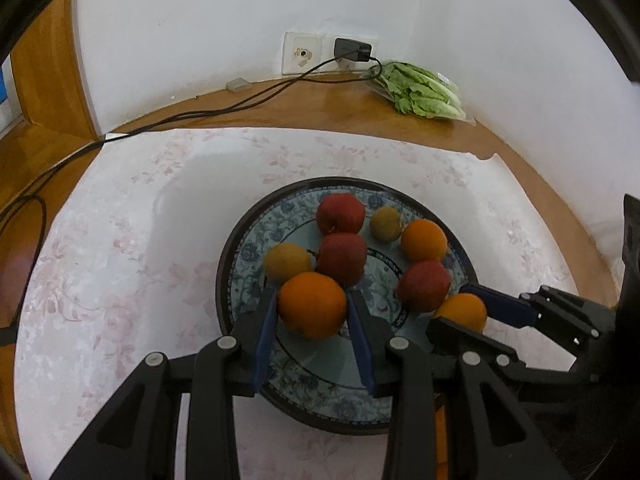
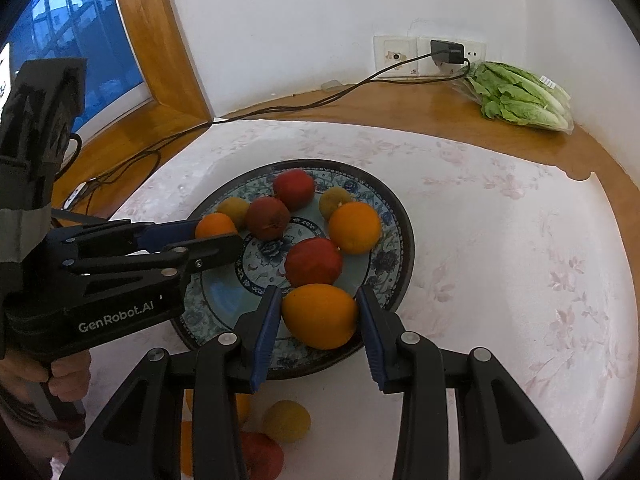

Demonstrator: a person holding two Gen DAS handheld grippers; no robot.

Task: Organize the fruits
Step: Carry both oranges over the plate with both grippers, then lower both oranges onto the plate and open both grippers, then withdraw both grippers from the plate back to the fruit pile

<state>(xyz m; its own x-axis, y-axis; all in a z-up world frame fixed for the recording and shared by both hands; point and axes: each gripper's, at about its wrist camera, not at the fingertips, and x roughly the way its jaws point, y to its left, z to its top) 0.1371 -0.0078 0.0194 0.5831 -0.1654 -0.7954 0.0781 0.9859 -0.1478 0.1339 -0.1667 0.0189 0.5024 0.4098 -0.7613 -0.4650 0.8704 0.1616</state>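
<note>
A blue patterned plate on the white cloth holds several fruits: red apples, oranges and small yellow-green fruits. My left gripper is shut on an orange at the plate's near left; it shows from the side in the right wrist view. My right gripper is shut on another orange at the plate's near rim; it shows in the left wrist view. Both oranges sit low over the plate.
Loose fruits lie on the cloth below my right gripper: a yellow one and a red one. A bagged lettuce lies at the back right. A charger cable runs across the wooden table to the wall socket.
</note>
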